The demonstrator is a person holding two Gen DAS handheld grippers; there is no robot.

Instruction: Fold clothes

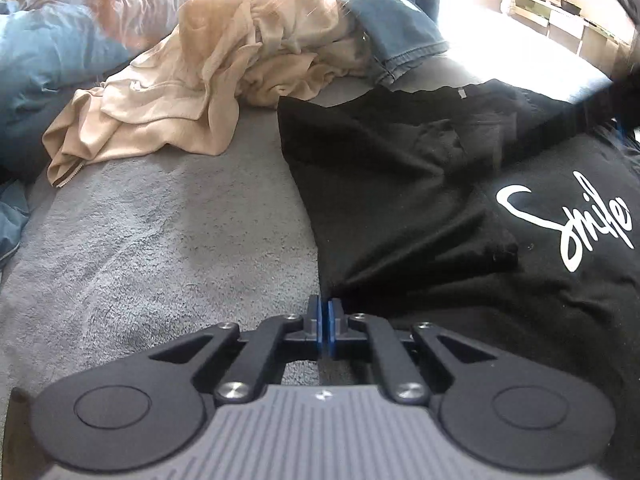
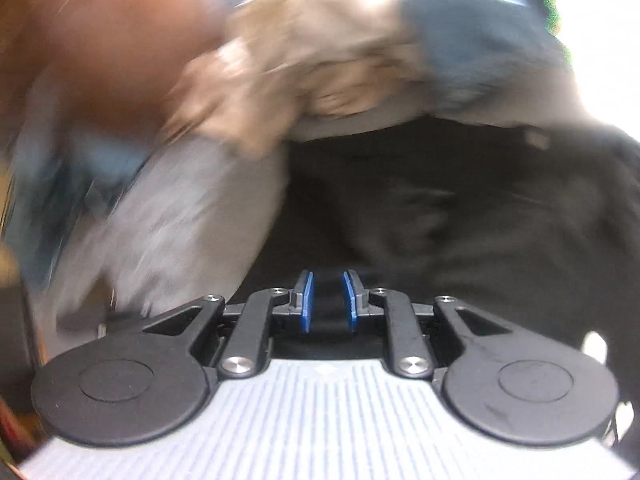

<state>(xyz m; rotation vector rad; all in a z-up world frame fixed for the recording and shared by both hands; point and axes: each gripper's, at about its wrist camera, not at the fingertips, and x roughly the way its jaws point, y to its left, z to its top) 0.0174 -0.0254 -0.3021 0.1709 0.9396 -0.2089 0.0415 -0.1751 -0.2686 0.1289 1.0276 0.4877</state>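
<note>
Fingers first: left gripper [image 1: 324, 308] has its blue pads pressed together right at the near left edge of the black cotton t-shirt with white script lettering [image 1: 460, 208]. It looks pinched on the hem, likely to anchor or lift that side for a fold, but whether cloth is actually between the pads is too tight to see. Right gripper [image 2: 328, 292] shows a clear gap between its blue pads, jaws partly apart, dark fabric behind them and nothing visibly clamped; the pads hover over the same black t-shirt [image 2: 460, 220].

Left to right in the left wrist view: blue bedding [image 1: 48, 60], then the crumpled beige zip hoodie [image 1: 172, 100] heaped on the grey fleece blanket [image 1: 160, 232], folded blue denim jeans [image 1: 400, 28] behind it, then the black shirt spread flat at right, apparently laid out as the piece being folded.

Hard to read: right wrist view is badly motion-blurred. Shirt's right side is cut off. Window glare washes out the top. A dark blurred shape at upper right of the left view can't be identified.
</note>
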